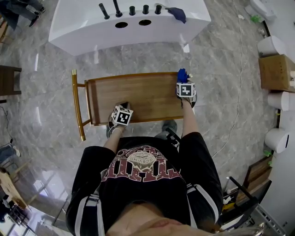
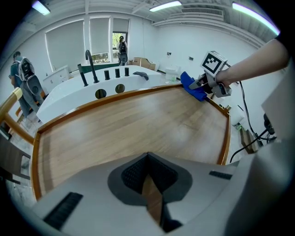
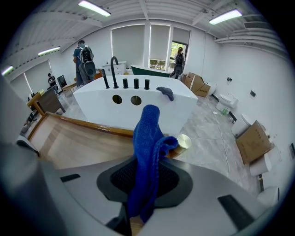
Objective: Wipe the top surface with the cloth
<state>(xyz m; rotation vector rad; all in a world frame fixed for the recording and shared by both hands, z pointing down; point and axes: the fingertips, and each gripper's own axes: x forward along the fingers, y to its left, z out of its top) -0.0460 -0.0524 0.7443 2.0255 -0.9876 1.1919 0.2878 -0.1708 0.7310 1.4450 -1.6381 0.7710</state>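
Your right gripper (image 3: 145, 182) is clamped on the blue cloth (image 3: 147, 133), which stands up out of its jaws at the 2 o'clock corner of the wooden counter (image 1: 143, 94). Your left gripper (image 2: 148, 179) is closed on nothing, at the counter's near edge around 7 o'clock

Deep blue cloth (image 3: 146, 152), warm brown wood-grain top (image 1: 138, 94) edged by a gold-coloured rail (image 1: 76, 106); glossy white tub (image 1: 83, 27), black taps (image 1: 132, 10); grey marbled floor (image 1: 221, 60); black-and-white square-patterned marker cubes (image 1: 122, 115); black shirt (image 1: 147, 189), dark red print
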